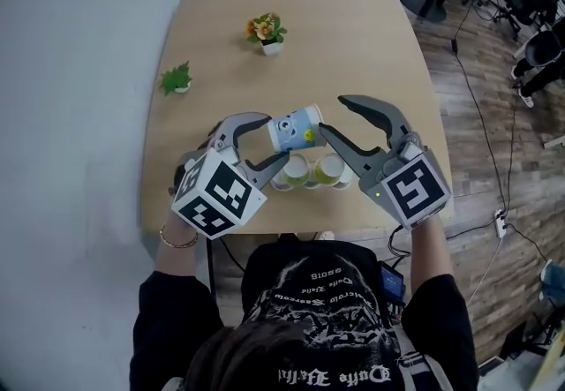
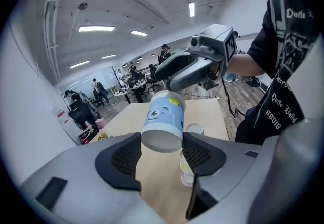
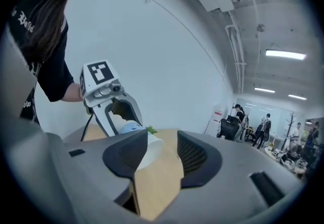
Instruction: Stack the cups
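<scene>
A blue-and-white cartoon paper cup (image 1: 294, 127) hangs tilted on its side above the table, its base toward my left gripper (image 1: 278, 140), which is shut on it. In the left gripper view the cup (image 2: 163, 117) sits squeezed between the two pads. My right gripper (image 1: 333, 114) stands open just right of the cup's mouth. In the right gripper view the cup's white rim (image 3: 152, 146) lies against the left jaw, with the gap between the pads empty. Two cups with yellow-green insides (image 1: 294, 170) (image 1: 328, 170) stand on the table under the held cup.
A small potted flower (image 1: 266, 32) and a little green plant (image 1: 177, 78) stand further back on the light wooden table (image 1: 371, 45). The standing cups are close to the table's near edge. A white wall is left, wooden floor right.
</scene>
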A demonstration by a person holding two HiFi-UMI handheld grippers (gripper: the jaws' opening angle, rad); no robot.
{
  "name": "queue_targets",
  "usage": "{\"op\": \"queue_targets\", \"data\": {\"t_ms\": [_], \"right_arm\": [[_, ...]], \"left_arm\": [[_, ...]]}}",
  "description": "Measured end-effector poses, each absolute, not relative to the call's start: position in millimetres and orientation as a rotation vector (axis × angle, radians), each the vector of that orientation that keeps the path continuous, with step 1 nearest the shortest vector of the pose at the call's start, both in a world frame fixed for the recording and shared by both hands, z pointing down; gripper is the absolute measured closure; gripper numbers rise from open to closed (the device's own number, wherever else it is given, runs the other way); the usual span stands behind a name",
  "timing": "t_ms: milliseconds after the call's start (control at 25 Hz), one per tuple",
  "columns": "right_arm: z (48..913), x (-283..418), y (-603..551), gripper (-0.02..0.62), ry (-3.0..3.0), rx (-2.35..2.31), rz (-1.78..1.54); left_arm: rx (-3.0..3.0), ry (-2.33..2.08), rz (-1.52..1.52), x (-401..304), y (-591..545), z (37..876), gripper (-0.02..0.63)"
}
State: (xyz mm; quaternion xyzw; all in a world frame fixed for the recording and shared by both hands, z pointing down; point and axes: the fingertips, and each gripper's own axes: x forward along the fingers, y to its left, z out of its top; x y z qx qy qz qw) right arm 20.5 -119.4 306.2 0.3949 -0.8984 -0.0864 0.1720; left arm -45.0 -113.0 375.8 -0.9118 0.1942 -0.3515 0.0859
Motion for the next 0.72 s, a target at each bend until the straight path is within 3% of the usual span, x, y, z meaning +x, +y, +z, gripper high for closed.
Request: {"op": "queue_targets", "data": {"t_ms": [440, 720], "right_arm": [[329, 33, -111, 0.4, -2.554, 1.107, -0.136], [349, 43, -103, 0.4, -2.529, 1.118, -0.076]], "left_arm": [[-3.053, 0.441, -0.409, -19, -88, 320, 0.351], [-3.076, 0.423, -0.382, 4, -84, 320, 0.355]]}}
